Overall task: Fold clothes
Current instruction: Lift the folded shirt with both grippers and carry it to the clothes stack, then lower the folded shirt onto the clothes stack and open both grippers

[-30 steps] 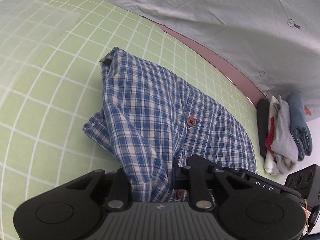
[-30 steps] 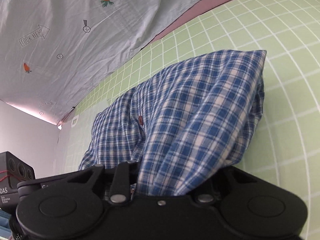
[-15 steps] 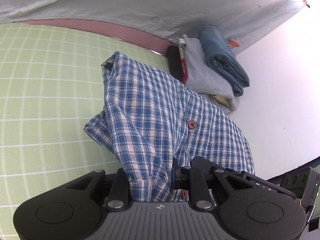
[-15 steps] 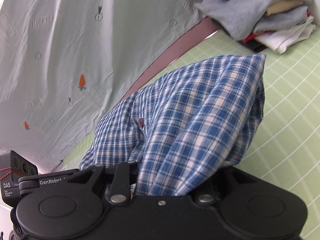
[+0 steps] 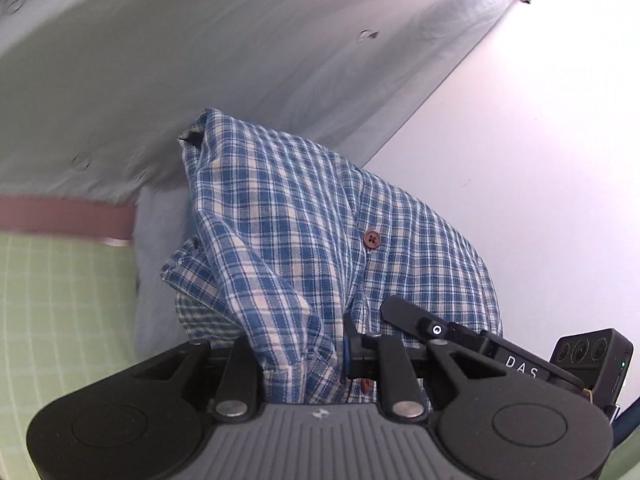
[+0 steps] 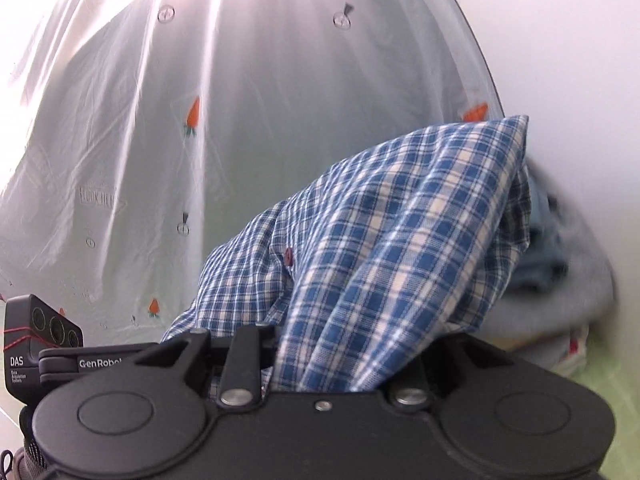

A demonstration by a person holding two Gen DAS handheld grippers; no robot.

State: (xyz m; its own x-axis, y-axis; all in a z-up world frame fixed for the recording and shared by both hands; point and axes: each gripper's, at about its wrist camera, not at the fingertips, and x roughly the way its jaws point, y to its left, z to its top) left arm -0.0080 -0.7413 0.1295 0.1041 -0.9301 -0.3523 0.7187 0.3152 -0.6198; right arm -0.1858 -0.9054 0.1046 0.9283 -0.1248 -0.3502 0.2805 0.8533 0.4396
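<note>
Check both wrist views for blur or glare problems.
Left wrist: plaid shirt sharp, green bedsheet edge smeared, wall bright. Right wrist: strong glare through the curtain at upper left, folded pile motion-blurred, shirt fairly crisp.

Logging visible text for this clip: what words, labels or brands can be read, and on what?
"DAS": on the right gripper's arm, seen from the left wrist.
"DAS": on the camera box beside the left gripper; smaller lines beneath are unreadable.
"GenRobo", cut off: on that gripper's arm.
Faint arrow print on the curtain: too blurred to read.
</note>
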